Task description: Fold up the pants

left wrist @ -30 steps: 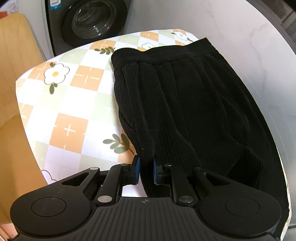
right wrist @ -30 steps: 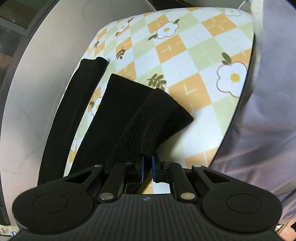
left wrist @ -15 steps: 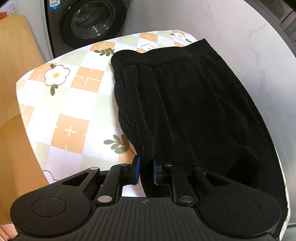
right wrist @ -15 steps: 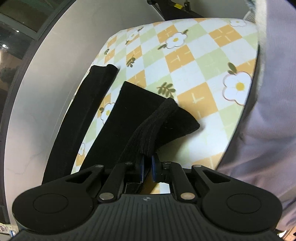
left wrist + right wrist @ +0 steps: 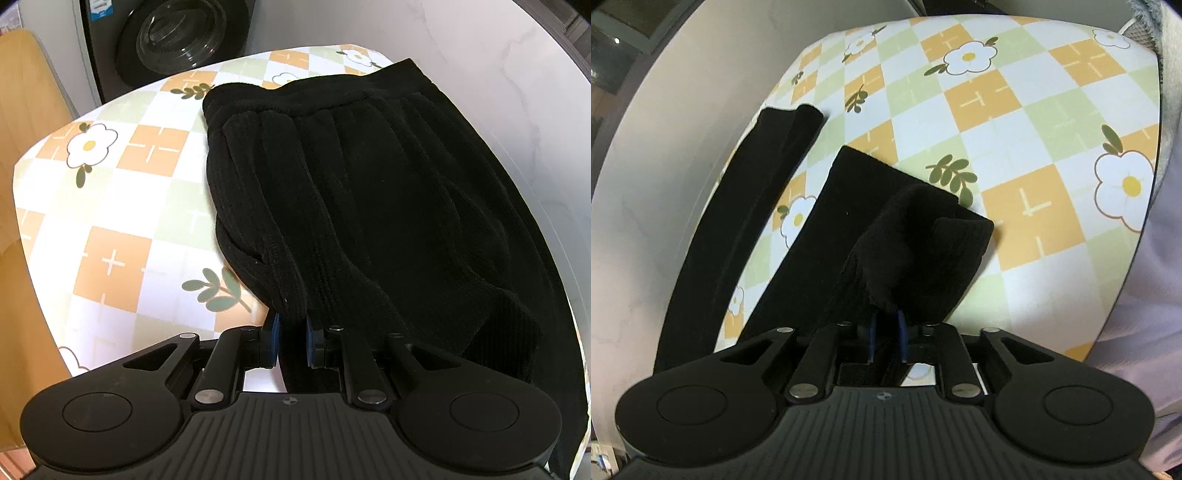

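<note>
Here, pants [image 5: 388, 206] overhanging table edge [image 5: 22, 206], right tongs [image 5: 886, 332] opening.

Both units are looking identical: left gripper [image 5: 291, 341] and right gripper [image 5: 886, 341] w/ matte black bodies, ribbed centre panel showing a small crosshair mark, round black disc caps sitting at approx 8 and 4 o'clock of each frame. Two angled black linkage arms per side are carrying silver screws. Blue pads [image 5: 274, 334] are lining the finger tips. The person is wearing a pale lilac-grey garment [image 5: 1152, 295], showing at 3 o'clock in right wrist view.
</note>
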A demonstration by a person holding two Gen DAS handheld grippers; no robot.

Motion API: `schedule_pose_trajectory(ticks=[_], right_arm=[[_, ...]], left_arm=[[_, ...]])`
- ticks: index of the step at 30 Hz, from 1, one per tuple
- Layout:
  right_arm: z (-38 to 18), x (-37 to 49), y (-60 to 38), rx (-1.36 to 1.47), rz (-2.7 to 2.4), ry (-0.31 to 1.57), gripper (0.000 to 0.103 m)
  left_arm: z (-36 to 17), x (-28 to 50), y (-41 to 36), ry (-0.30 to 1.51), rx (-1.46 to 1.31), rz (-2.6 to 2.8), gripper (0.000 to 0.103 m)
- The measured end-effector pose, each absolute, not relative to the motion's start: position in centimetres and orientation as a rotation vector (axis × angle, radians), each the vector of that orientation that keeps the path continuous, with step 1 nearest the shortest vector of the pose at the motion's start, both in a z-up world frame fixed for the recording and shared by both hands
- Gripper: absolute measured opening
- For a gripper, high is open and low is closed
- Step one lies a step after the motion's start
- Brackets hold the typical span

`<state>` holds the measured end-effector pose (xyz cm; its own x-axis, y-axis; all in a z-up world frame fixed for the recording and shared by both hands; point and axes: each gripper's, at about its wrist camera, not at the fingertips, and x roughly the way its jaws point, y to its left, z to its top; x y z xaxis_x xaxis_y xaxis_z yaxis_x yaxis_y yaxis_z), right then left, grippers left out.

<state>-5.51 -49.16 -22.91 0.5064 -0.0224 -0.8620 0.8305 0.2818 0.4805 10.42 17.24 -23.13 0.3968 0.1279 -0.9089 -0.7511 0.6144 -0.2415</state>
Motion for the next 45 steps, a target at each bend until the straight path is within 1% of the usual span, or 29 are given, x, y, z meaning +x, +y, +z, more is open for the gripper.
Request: schedule_pose_trajectory(ticks=[3,9,19,28,31,32,34,35,37,39,41,43,45], right_arm=[[-22.4,-5.4,-49.1,1.136,-0.666,0.903,0.026],[-22.5,-4.9,-48.5,1.143,-0.611,0.955,0.031],[-23.2,-2.6,-48.7,1.142,-0.609,0.986,0.032],[-22.7,0.1,-48.0,1.027,-0.688,1.081,0.034],[-22.6,0.8,-47.2,0.958,-0.721,1.093,0.03],[-22.7,0.7,-47.3,0.958,-0.74,1.089,0.018],[-22.9,0.0,-47.8,1.018,-0.75,1.058,0.014],[-22.9,-0.4,-48.1,1.055,-0.753,1.048,0.01],[-22.1,-0.9,-48.4,1.1,-0.746,1.012,0.009],[-19.7,-0.9,-48.3,1.092,-0.705,0.955,0.008],[-15.8,-0.9,-48.0,1.065,-0.625,0.844,0.008],[-11.5,-1.7,-47.5,1.029,-0.531,0.693,0.008],[-10.5,-2.8,-47.9,1.043,-0.53,0.657,0.008]], left_arm=[[-23.4,10.4,17.3,1.018,-0.729,0.624,0.015],[-23.6,10.3,17.5,1.012,-0.727,0.621,0.015],[-23.5,10.4,17.5,1.015,-0.735,0.62,0.015],[-23.8,10.2,17.5,1.004,-0.739,0.618,0.016],[-23.9,10.2,17.5,1.0,-0.744,0.618,0.016],[-23.9,10.1,17.6,1.0,-0.747,0.617,0.016],[-23.9,10.1,17.8,1.001,-0.756,0.613,0.016],[-23.9,10.0,18.0,1.003,-0.763,0.612,0.016],[-23.9,9.9,18.4,1.008,-0.785,0.612,0.016],[-23.8,9.8,18.8,1.01,-0.804,0.613,0.015],[-23.5,9.7,19.1,1.009,-0.825,0.616,0.015],[-23.0,9.4,19.4,0.997,-0.845,0.613,0.015],[-22.6,9.2,19.6,0.994,-0.855,0.612,0.015]])
